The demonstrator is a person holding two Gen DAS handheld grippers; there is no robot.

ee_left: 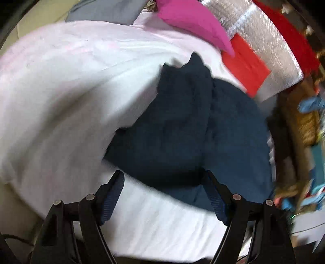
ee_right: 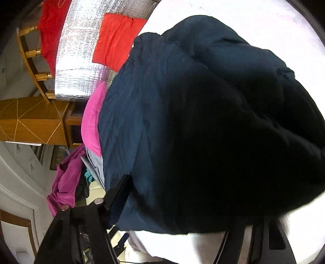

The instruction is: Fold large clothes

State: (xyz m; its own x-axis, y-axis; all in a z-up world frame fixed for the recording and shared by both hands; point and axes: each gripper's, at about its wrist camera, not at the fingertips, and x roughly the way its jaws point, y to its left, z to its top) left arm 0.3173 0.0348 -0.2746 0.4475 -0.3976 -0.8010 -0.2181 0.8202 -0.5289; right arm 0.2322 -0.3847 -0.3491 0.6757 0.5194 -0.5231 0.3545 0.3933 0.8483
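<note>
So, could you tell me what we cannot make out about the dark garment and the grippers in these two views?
- Right wrist view: the right gripper has one finger buried under the navy garment, so whether it pinches cloth is unclear.
- Right wrist view: the garment's near half is in deep shadow and its type is unreadable.
- Left wrist view: motion blur smears the white sheet and the garment's edges.
- Left wrist view: the left gripper is open; contact with the garment is unclear.

One dark navy garment lies on one white sheet. Beside it there are two red cloths, one folded and one at the edge, one bright pink piece, one grey piece and one silver quilted mat. One magenta garment hangs in the right wrist view.
</note>
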